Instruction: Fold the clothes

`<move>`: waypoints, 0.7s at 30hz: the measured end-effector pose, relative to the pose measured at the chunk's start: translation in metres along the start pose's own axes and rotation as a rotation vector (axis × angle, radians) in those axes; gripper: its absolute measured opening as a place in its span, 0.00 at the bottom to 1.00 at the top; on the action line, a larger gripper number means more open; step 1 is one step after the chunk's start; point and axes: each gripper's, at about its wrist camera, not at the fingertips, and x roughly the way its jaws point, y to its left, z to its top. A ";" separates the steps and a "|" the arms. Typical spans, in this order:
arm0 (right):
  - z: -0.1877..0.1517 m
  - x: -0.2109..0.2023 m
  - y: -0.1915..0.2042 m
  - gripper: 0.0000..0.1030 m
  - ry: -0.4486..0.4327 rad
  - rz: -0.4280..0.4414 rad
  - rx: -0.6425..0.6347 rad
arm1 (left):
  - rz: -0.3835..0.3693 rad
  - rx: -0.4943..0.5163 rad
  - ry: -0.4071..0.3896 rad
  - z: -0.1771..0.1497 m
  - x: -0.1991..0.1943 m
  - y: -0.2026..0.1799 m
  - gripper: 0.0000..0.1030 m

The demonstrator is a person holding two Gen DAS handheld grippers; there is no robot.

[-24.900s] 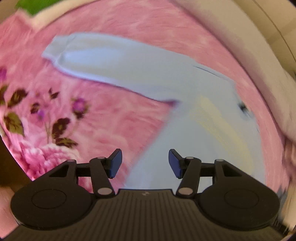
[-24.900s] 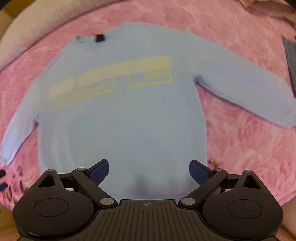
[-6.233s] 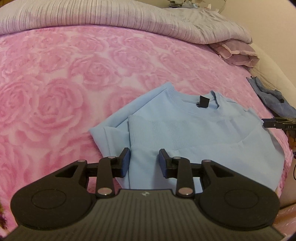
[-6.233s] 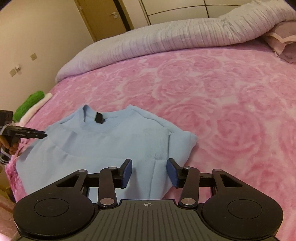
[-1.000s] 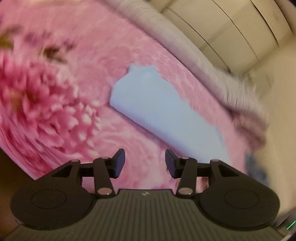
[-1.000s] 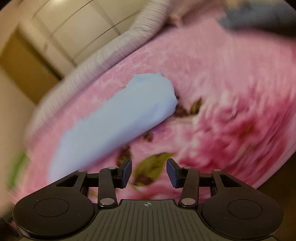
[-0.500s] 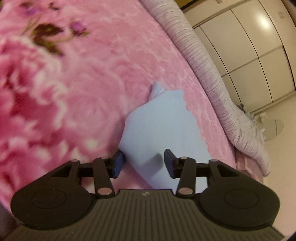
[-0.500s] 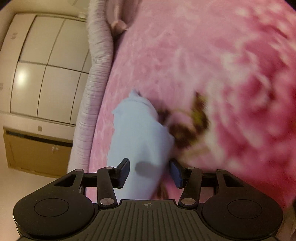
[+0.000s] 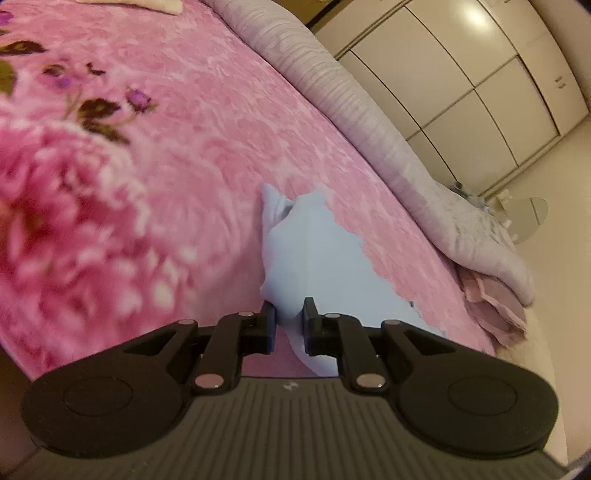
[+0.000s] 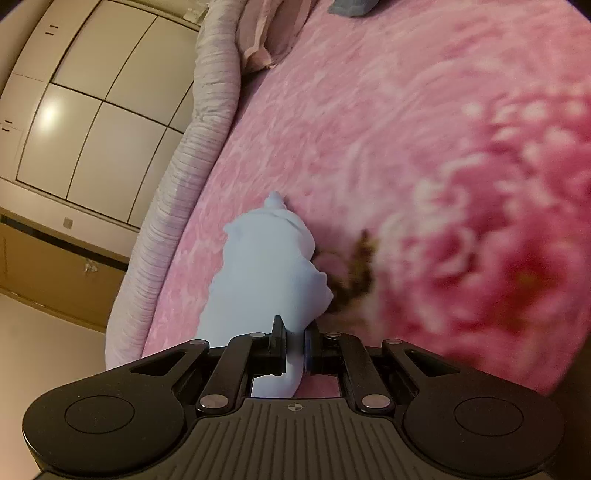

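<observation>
The folded light blue sweater lies as a long narrow bundle on the pink floral blanket. In the left wrist view my left gripper is at the bundle's near end, its jaws closing, with a bunch of blue cloth pinched between the pads. The right wrist view shows the sweater from its other end. There my right gripper is shut on a fold of the cloth. The fabric puckers just ahead of both grips.
A rolled grey duvet runs along the far side of the bed, with a pink pillow at its end. Cream wardrobe doors stand beyond. A dark blue garment lies at the blanket's far edge.
Both grippers came down onto the ends of the folded sweater, and their jaws closed from open to pinching the blue cloth.
</observation>
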 end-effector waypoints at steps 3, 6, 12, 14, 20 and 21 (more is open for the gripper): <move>-0.003 -0.019 -0.008 0.08 0.017 -0.019 -0.042 | 0.034 0.058 0.043 -0.017 -0.007 0.002 0.11; -0.005 -0.022 -0.022 0.14 0.044 -0.052 -0.033 | 0.054 0.044 0.082 -0.022 -0.007 0.013 0.13; -0.005 -0.035 -0.028 0.37 0.004 0.003 -0.003 | 0.093 0.183 -0.001 -0.014 -0.042 -0.008 0.13; -0.006 -0.031 -0.029 0.38 0.016 0.011 0.018 | 0.094 0.250 -0.038 -0.011 -0.052 -0.021 0.13; -0.009 -0.012 -0.033 0.39 0.005 0.023 0.085 | -0.052 0.323 0.062 -0.017 -0.022 -0.046 0.13; -0.009 -0.009 -0.032 0.39 0.001 0.034 0.094 | -0.072 0.319 0.091 -0.020 -0.013 -0.050 0.13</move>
